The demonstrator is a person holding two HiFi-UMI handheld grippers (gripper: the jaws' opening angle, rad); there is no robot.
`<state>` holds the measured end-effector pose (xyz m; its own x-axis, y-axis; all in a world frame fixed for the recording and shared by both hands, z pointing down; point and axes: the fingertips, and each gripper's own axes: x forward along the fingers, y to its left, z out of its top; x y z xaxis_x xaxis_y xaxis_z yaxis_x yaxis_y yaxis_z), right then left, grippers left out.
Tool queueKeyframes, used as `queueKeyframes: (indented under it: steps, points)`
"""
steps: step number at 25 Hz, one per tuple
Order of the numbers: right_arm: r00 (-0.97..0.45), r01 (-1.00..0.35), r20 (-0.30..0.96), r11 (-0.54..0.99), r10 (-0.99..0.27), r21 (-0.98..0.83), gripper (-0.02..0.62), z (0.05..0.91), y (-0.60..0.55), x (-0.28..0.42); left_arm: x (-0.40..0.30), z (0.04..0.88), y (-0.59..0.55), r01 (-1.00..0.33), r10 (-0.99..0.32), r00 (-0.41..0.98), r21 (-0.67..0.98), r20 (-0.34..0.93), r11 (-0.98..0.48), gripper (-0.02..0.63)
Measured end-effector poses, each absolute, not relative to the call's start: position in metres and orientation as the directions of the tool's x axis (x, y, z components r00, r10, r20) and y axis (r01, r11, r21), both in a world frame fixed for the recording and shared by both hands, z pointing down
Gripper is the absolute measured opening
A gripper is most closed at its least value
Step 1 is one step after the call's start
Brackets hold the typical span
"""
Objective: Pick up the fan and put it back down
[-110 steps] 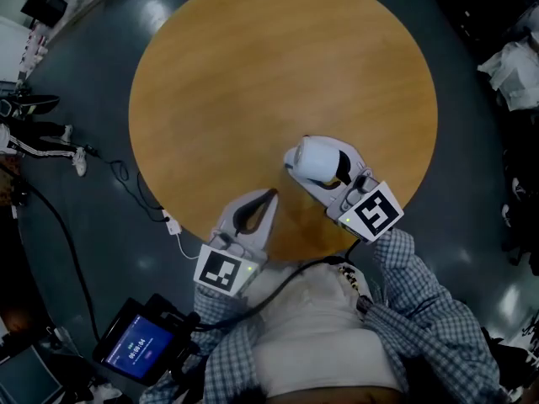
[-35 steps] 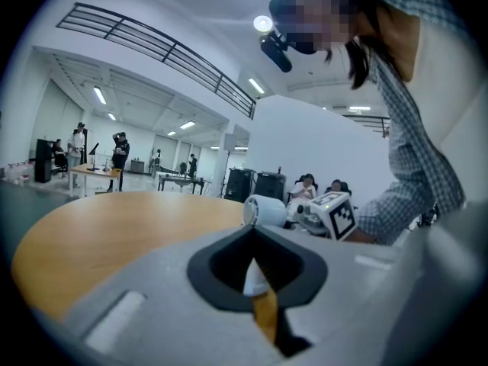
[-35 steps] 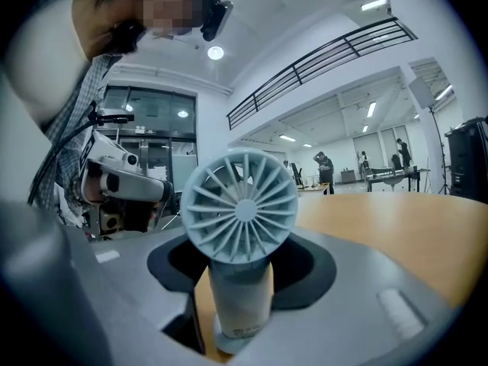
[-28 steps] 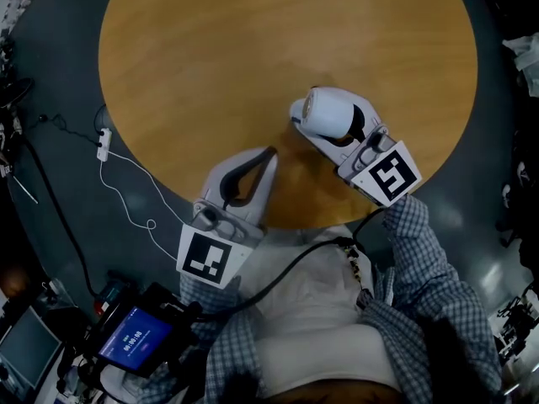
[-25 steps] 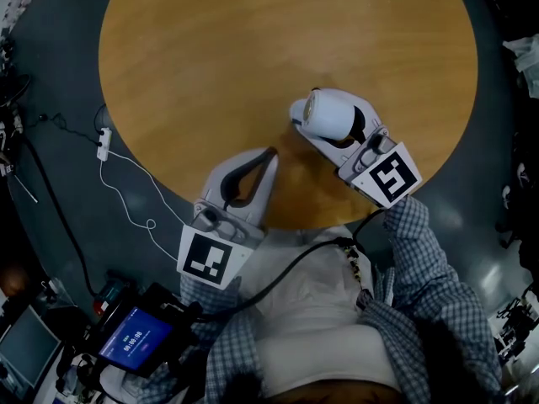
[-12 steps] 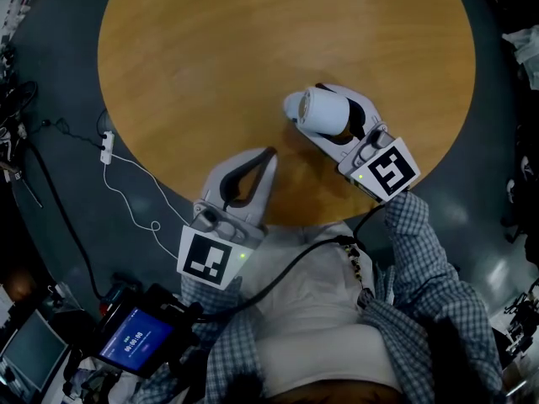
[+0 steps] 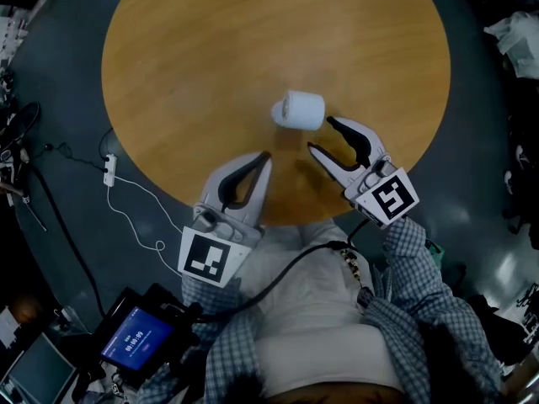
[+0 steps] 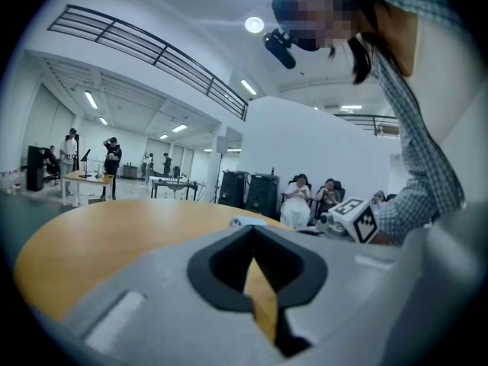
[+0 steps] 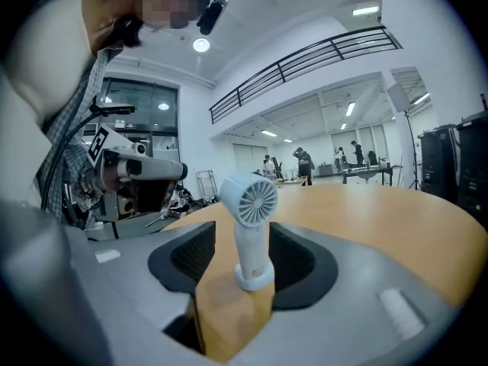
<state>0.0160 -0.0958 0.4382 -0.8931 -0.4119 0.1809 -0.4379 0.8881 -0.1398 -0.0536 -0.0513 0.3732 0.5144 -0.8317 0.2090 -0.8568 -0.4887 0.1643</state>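
A small white hand-held fan (image 7: pixel 299 109) stands upright on its base on the round wooden table (image 7: pixel 253 49), held by nothing. My right gripper (image 7: pixel 320 135) sits just behind it toward the table's near edge. Its jaws are wide apart and closing, with nothing between them. In the right gripper view the fan (image 9: pixel 249 200) rises just beyond the fingertips, its grille facing the camera. My left gripper (image 7: pixel 266 156) hovers over the table's near edge, left of the right one, shut and empty. The fan (image 8: pixel 242 222) is a small white shape far off in the left gripper view.
A power strip with a white cable (image 7: pixel 109 171) lies on the dark floor left of the table. A device with a lit blue screen (image 7: pixel 139 343) hangs at the person's left side. Seated people (image 8: pixel 313 197), black cases and desks (image 8: pixel 84 178) fill the hall behind.
My right gripper was shut on the fan. It has let go and pulled back toward the person, leaving the fan standing alone. The left gripper has barely shifted.
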Motion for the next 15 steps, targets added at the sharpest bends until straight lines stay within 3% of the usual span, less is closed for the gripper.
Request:
queueKeyframes:
  steps: [7, 15]
  points:
    - [-0.869, -0.488, 0.146, 0.868, -0.473, -0.09, 0.119, 0.391, -0.099, 0.041, -0.05, 0.345, -0.056, -0.849, -0.832, 0.528, 0.129, 0.171, -0.513, 0.0]
    - [-0.812, -0.579, 0.021, 0.801, -0.583, -0.153, 0.013, 0.333, -0.123, 0.056, -0.051, 0.32, -0.067, -0.85, -0.841, 0.527, 0.069, 0.12, -0.523, 0.0]
